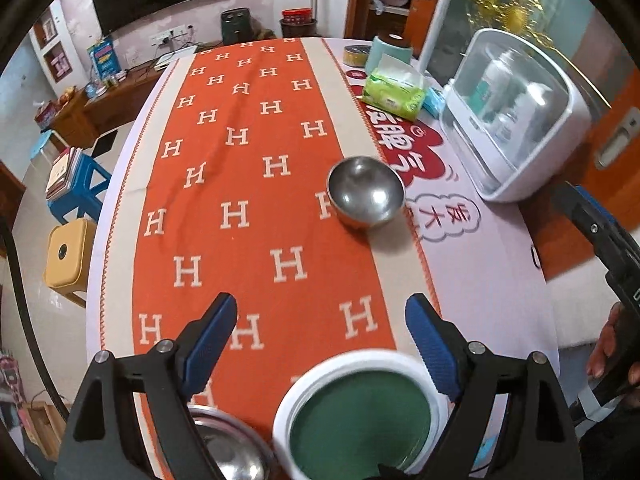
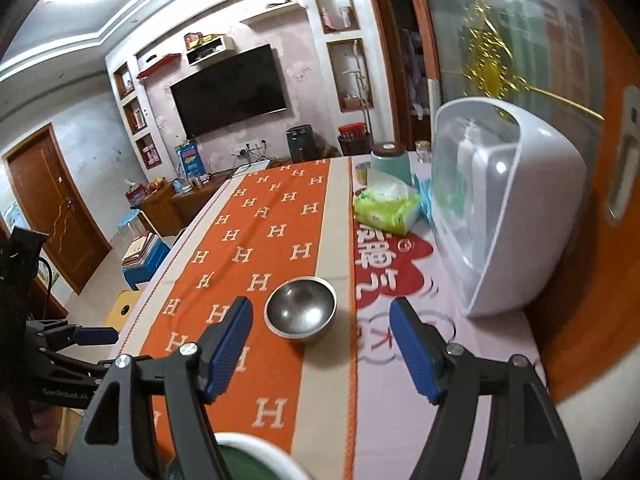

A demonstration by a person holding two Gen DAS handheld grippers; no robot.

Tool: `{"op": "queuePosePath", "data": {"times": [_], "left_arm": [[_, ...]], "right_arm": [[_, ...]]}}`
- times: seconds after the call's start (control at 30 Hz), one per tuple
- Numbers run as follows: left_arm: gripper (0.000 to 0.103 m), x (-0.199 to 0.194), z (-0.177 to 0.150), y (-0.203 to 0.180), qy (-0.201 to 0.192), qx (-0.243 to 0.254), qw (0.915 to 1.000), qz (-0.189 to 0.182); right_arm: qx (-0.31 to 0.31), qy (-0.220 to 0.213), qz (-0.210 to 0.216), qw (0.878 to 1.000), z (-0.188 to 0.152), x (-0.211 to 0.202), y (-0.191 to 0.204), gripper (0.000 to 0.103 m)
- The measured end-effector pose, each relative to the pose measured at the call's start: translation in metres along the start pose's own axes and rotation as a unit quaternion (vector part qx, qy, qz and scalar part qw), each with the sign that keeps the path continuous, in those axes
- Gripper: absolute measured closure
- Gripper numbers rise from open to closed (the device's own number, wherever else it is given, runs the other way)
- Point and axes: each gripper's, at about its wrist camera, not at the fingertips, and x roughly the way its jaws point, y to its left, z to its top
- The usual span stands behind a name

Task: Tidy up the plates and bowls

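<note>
The left gripper [image 1: 320,336] hung over the near end of the worktop [image 1: 492,272], its jaws spread wide and holding nothing. Just below them, at the near edge, sat a white bowl with a green inside [image 1: 356,412], and beside it on the left a shiny steel bowl [image 1: 228,444], partly hidden behind the left finger. Whether the two bowls touched could not be told.

Farther up the orange cloth [image 1: 248,184] patterned with H letters, a second steel bowl [image 1: 366,192] stood upright near the cloth's right border, well apart from the other two.

The right gripper [image 2: 322,344] also had its jaws spread and empty. It was held above the worktop [image 2: 472,344], and this steel bowl [image 2: 301,312] showed between its fingers, closer to the left one, untouched. The rim of the white and green bowl [image 2: 256,454] showed at the bottom of the right wrist view.

On the right side of the worktop stood a white cabinet with a clear door [image 1: 520,120], with a green tissue pack [image 1: 394,90] near it.
</note>
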Motion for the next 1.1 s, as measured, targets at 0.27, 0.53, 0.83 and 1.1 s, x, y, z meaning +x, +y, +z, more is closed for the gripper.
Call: {"op": "queuePosePath", "data": {"times": [0.27, 0.53, 0.83, 1.1], "left_arm": [[0.018, 0.035, 0.042, -0.011, -0.007, -0.040, 0.9991, 0.014], [0.018, 0.080, 0.067, -0.009, -0.016, -0.076, 0.9966, 0.029], [0.018, 0.148, 0.073, 0.001, 0.032, -0.116, 0.9919, 0.039], [0.018, 0.189, 0.068, -0.002, 0.062, -0.127, 0.9894, 0.035]], "right_arm": [[-0.002, -0.011, 0.028, 1.000, 0.019, 0.049, -0.026, 0.032], [0.013, 0.007, 0.061, 0.998, 0.012, 0.106, -0.037, 0.032], [0.016, 0.054, 0.077, 0.995, -0.012, 0.162, -0.042, 0.032], [0.033, 0.093, 0.087, 0.991, -0.037, 0.191, -0.046, 0.032]]}}
